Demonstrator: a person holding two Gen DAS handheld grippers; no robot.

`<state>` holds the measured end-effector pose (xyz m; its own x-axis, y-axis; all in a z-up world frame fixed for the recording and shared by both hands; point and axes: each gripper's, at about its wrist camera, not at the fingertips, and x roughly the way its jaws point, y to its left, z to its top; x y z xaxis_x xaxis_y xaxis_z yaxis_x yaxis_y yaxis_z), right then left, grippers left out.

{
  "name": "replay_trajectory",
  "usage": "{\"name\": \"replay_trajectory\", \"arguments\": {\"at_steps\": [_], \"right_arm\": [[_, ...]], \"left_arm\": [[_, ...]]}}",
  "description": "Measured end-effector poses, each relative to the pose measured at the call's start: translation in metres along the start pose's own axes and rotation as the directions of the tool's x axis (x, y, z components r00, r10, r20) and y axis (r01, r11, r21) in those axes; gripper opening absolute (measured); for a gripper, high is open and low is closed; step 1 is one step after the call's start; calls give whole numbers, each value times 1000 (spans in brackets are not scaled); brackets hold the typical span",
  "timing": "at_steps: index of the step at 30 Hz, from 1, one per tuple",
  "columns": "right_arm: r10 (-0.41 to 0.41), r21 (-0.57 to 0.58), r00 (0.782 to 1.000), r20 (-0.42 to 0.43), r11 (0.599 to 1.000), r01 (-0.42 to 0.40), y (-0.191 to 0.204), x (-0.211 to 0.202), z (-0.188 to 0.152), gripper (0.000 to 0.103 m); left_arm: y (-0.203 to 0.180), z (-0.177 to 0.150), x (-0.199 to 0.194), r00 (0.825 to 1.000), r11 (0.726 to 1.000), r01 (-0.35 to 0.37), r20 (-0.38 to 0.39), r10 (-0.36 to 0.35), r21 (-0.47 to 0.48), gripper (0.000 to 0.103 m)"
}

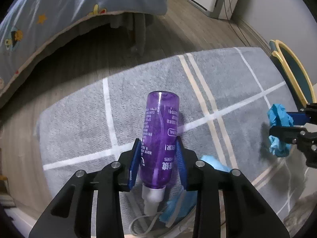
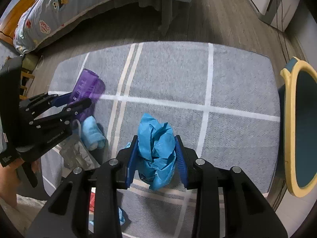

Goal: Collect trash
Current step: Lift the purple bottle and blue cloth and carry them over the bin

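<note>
My left gripper [image 1: 158, 148] is shut on a purple plastic bottle [image 1: 159, 136] with a white neck, held base-forward above the grey rug [image 1: 79, 119]. It also shows in the right wrist view, where the left gripper [image 2: 76, 102] holds the bottle [image 2: 85, 85] at the left. My right gripper [image 2: 156, 148] is shut on a crumpled blue paper wad [image 2: 156, 148], lifted over the rug [image 2: 237, 79]. The wad [image 1: 279, 117] and the right gripper [image 1: 283, 124] appear at the right edge of the left wrist view.
A light blue rolled item [image 2: 92, 132], a clear plastic wrapper [image 2: 77, 154] and red and blue scraps [image 2: 92, 200] lie on the rug at lower left. A bed with a patterned quilt [image 2: 79, 2] is behind. A yellow-rimmed board [image 2: 297, 123] stands right. A white appliance [image 2: 265, 0] with cables stands far right.
</note>
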<state>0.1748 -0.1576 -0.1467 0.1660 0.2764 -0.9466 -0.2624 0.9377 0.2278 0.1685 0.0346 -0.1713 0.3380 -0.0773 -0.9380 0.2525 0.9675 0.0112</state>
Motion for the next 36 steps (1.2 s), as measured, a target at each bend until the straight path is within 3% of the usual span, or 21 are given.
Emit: {"name": "replay_trajectory", "arguments": {"at_steps": [10, 18, 26, 36], "right_arm": [[-8, 22, 997, 71, 1000, 6, 0, -29, -1, 35], [-7, 40, 987, 159, 999, 0, 0, -65, 0, 35], [-51, 67, 962, 269, 997, 34, -18, -109, 1, 35], [-105, 126, 932, 347, 990, 65, -57, -139, -5, 35]], "left_arm": [[0, 1, -36, 996, 1000, 12, 84, -10, -12, 34], [-11, 9, -82, 982, 1000, 10, 186, -12, 8, 33], [-38, 23, -131, 964, 999, 18, 265, -30, 50, 34], [-85, 36, -151, 948, 993, 20, 313, -56, 118, 34]]}}
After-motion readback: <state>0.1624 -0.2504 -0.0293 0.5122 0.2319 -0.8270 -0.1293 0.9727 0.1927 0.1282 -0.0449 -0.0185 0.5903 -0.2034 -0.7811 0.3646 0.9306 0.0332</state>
